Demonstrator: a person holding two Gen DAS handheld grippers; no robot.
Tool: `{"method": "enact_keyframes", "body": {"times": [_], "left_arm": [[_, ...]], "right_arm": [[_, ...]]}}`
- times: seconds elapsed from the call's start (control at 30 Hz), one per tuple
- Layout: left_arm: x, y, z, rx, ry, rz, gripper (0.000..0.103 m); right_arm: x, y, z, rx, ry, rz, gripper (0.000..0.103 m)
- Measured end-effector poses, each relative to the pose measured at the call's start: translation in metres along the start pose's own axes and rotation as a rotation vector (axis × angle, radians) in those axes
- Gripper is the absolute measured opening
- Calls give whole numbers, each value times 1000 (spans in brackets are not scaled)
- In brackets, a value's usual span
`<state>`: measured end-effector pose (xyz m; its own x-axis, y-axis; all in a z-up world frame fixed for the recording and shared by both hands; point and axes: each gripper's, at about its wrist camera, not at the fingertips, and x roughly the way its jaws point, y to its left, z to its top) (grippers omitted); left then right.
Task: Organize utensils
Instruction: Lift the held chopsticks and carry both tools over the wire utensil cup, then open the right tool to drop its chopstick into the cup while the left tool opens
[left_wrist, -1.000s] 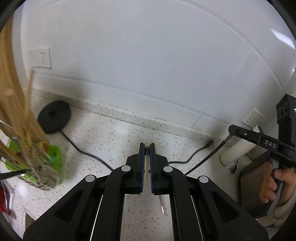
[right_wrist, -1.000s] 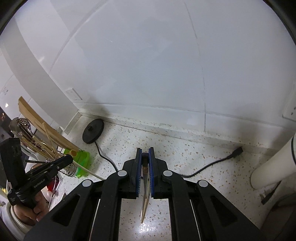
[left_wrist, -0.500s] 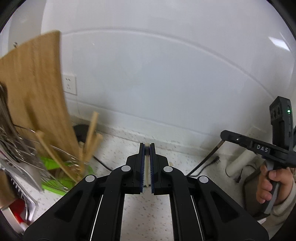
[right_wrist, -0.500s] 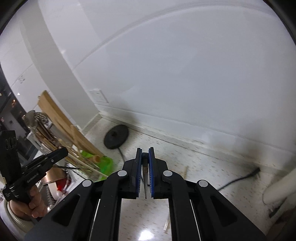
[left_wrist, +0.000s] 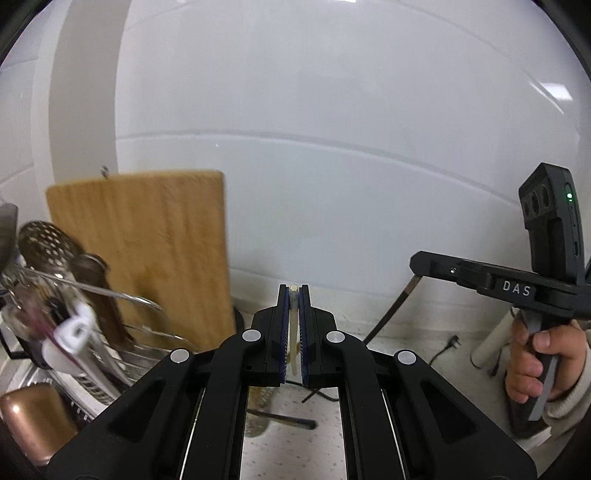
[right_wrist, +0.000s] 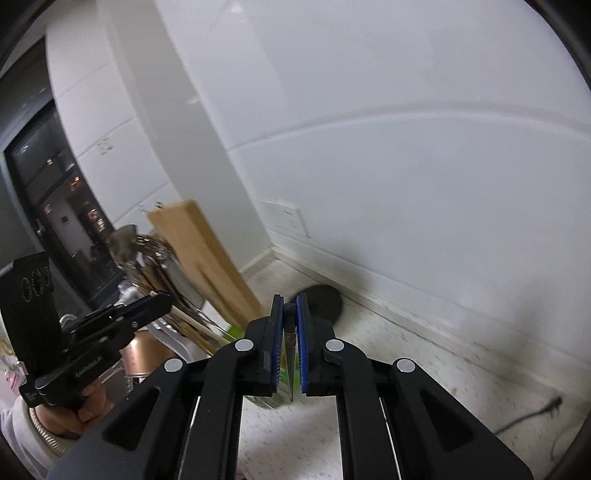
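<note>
In the left wrist view my left gripper (left_wrist: 294, 290) is shut on a pale wooden chopstick (left_wrist: 293, 332) that stands upright between its pads. It hangs beside a dish rack (left_wrist: 122, 354) full of utensils. My right gripper (right_wrist: 290, 299) is shut on a dark brown chopstick (right_wrist: 290, 343), which points down between its blue pads. The left wrist view shows that right gripper (left_wrist: 415, 263) at the right, held by a hand (left_wrist: 532, 365), with the dark chopstick (left_wrist: 391, 314) slanting down from it. The left gripper (right_wrist: 166, 297) shows at the left of the right wrist view.
A wooden cutting board (left_wrist: 147, 251) leans upright in the rack, next to a slotted spoon (left_wrist: 44, 240) and a copper pot (left_wrist: 29, 417). A green utensil holder (right_wrist: 236, 332) stands below. A black round base (right_wrist: 321, 301), a cable (right_wrist: 532, 413) and a wall socket (right_wrist: 286, 218) lie along the white wall.
Both grippers have risen and swung left toward the rack, each still holding its chopstick. The cutting board and rack utensils now fill the left of both views.
</note>
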<state>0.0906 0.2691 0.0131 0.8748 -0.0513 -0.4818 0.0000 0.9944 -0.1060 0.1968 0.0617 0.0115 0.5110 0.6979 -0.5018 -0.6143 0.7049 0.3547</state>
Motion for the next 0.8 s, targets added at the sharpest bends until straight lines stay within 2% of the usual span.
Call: {"method": "enact_keyframes", "body": {"times": [0.2, 0.37, 0.8], "left_arm": [[-22, 16, 2, 13, -28, 18, 4], [-27, 26, 0, 13, -14, 34, 4], [-1, 37, -31, 16, 63, 64, 4]], "right_arm": [[6, 31, 18, -40, -31, 51, 4], [20, 46, 22, -61, -25, 73, 4], [61, 50, -1, -78, 45, 48, 4]]}}
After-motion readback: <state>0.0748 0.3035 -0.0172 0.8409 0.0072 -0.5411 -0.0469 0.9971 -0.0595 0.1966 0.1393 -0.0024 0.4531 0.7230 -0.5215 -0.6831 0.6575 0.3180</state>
